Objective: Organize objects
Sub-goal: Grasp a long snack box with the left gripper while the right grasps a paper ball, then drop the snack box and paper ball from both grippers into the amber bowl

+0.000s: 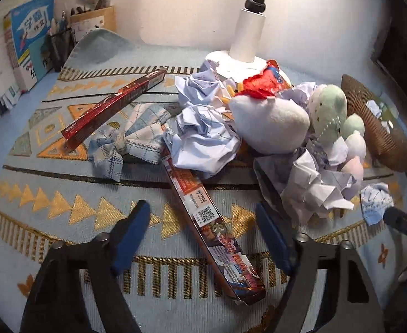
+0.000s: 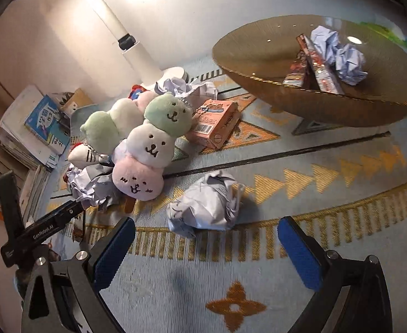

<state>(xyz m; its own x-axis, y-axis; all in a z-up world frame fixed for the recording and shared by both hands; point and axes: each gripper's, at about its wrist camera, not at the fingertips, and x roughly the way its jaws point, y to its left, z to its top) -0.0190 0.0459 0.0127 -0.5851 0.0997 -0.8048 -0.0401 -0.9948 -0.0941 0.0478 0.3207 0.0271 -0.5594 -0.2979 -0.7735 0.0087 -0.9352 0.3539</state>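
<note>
- The left gripper tilts down over the table. Its jaws stand apart on each side of a long box, not touching it.
- The right gripper tilts down too, jaws wide and empty, near a paper ball.
- The bowl holds more paper.

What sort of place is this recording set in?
Probably a home desk or study corner: a white lamp stands against the wall, books and a pen holder line the edge, and plush toys lie on a patterned mat.
</note>
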